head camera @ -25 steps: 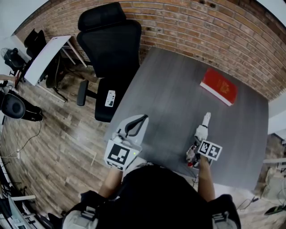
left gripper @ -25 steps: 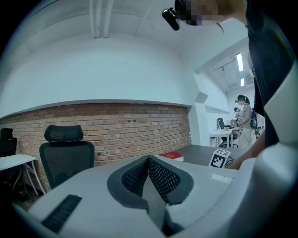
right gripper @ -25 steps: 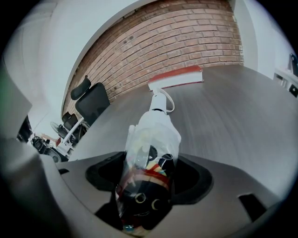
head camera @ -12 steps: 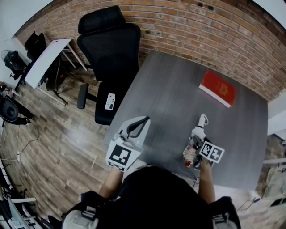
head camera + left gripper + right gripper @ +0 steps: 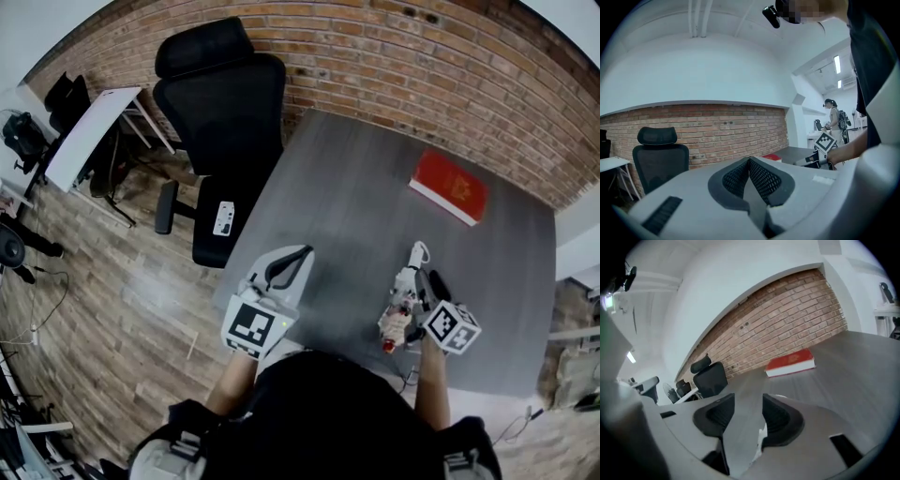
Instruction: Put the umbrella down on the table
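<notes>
A small white folded umbrella [image 5: 405, 286] with a red end lies on the grey table [image 5: 347, 206] near its front edge. My right gripper [image 5: 429, 281] hovers just above and right of it, its marker cube [image 5: 455, 326] raised toward the camera. Its jaws [image 5: 747, 401] are closing with a gap between them; only the table shows through, with a white scrap low at their base. My left gripper [image 5: 298, 253] is held off the table's front left corner. Its jaws [image 5: 750, 161] are shut on nothing.
A red book [image 5: 448, 186] lies at the table's far right, by the brick wall. A black office chair [image 5: 220, 103] stands off the table's left side on the wooden floor. A white desk [image 5: 89, 131] is farther left.
My right gripper has lifted off the table and its marker cube looms larger. The umbrella stays lying on the table. The left gripper has barely moved.
</notes>
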